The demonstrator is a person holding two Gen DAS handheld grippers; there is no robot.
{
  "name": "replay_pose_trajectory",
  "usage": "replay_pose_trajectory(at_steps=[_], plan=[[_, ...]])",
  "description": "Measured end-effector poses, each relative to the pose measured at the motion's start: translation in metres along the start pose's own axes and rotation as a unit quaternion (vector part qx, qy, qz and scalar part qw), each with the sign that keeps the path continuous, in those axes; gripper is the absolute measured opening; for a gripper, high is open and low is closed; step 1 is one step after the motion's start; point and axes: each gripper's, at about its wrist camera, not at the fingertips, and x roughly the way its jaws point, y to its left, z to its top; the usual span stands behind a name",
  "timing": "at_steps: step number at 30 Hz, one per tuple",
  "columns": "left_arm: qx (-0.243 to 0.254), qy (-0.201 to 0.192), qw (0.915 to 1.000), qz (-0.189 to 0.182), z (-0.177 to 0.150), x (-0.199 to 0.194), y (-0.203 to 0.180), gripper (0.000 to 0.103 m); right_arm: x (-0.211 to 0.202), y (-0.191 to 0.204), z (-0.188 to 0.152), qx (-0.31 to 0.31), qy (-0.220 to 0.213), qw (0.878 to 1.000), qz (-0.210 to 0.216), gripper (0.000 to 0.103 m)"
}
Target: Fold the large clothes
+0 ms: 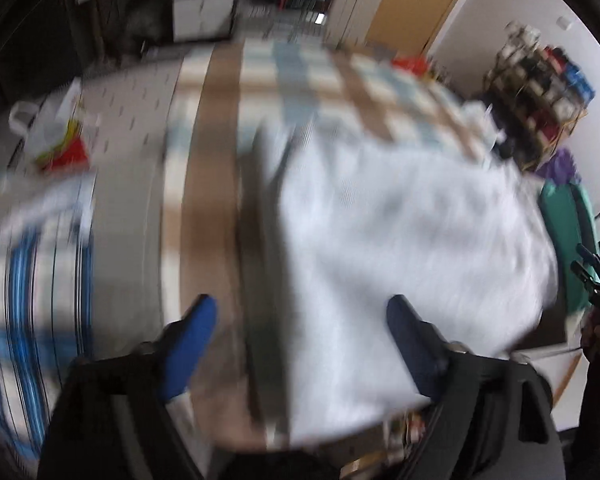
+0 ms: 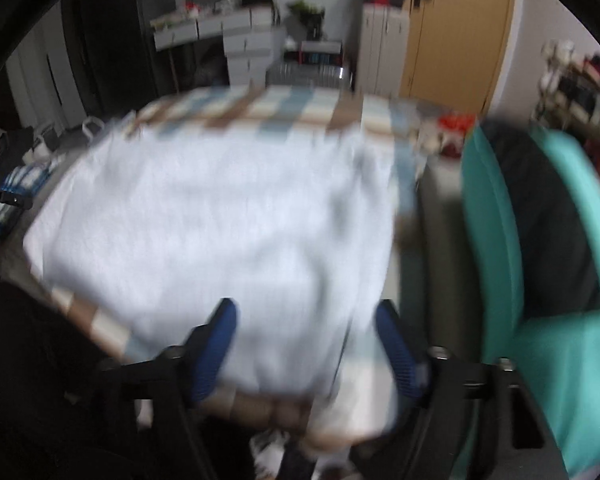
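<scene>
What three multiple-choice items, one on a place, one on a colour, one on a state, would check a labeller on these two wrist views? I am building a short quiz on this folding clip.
1. Where does the white garment lie?
A. On the checked cover of the table
B. On the teal chair
C. On the floor

2. What colour are the pads on the gripper fingers?
A. Red
B. Blue
C. Yellow

3. How do the jaws of the left gripper and the right gripper stand?
A. Both wide apart, gripping nothing
B. Both clamped on the garment
C. Left clamped, right apart

Key: 1 A, the cloth spreads flat over the brown, blue and cream squares; 2 B, blue pads show in both wrist views; 3 A, each pair of fingers stands wide apart above the cloth with nothing pinched between them.
</scene>
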Motion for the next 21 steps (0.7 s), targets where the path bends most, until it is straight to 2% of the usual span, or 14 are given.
replay_pose_trajectory(at_steps=[2, 4, 6, 8, 11, 12, 13, 14, 15, 16, 18, 21], plan=[[0.028, 0.008, 0.9995, 0.011, 0.031, 0.023, -0.006, 0.085, 0.013, -0.002, 0.032, -0.001, -0.012, 1.000, 0.009, 0.091], [0.043, 0.037, 0.9982, 0.022, 0.048, 0.049, -0.008, 0.085, 0.050, -0.004, 0.069, -0.005, 0.012, 1.000, 0.002, 0.091], [0.048, 0.061, 0.9968, 0.019, 0.064, 0.074, -0.005, 0.085, 0.080, -0.005, 0.088, -0.017, 0.038, 0.999, -0.017, 0.091], [0.042, 0.078, 0.9961, 0.004, 0.062, 0.090, -0.007, 0.085, 0.117, -0.015, 0.102, -0.022, 0.070, 0.997, -0.036, 0.090], [0.053, 0.086, 0.9949, -0.007, 0.050, 0.090, -0.007, 0.085, 0.145, -0.023, 0.104, -0.022, 0.088, 0.995, -0.044, 0.089], [0.058, 0.081, 0.9950, -0.009, 0.045, 0.085, -0.012, 0.078, 0.158, -0.027, 0.107, -0.022, 0.098, 0.994, -0.046, 0.089], [0.067, 0.076, 0.9947, -0.019, 0.043, 0.082, -0.018, 0.068, 0.160, -0.029, 0.102, -0.023, 0.102, 0.993, -0.049, 0.083], [0.078, 0.076, 0.9939, -0.020, 0.040, 0.077, -0.024, 0.036, 0.165, -0.031, 0.097, -0.022, 0.107, 0.993, -0.050, 0.075], [0.088, 0.076, 0.9932, -0.012, 0.040, 0.077, -0.028, 0.014, 0.173, -0.034, 0.096, -0.018, 0.118, 0.992, -0.040, 0.053], [0.101, 0.073, 0.9922, -0.010, 0.039, 0.075, -0.032, 0.013, 0.174, -0.035, 0.093, -0.015, 0.126, 0.991, -0.037, 0.033], [0.119, 0.053, 0.9914, -0.009, 0.036, 0.066, -0.039, 0.008, 0.167, -0.038, 0.090, -0.010, 0.111, 0.993, -0.033, 0.006], [0.127, 0.014, 0.9918, -0.006, 0.033, 0.043, -0.041, 0.007, 0.142, -0.041, 0.094, 0.007, 0.057, 0.998, -0.033, 0.005]])
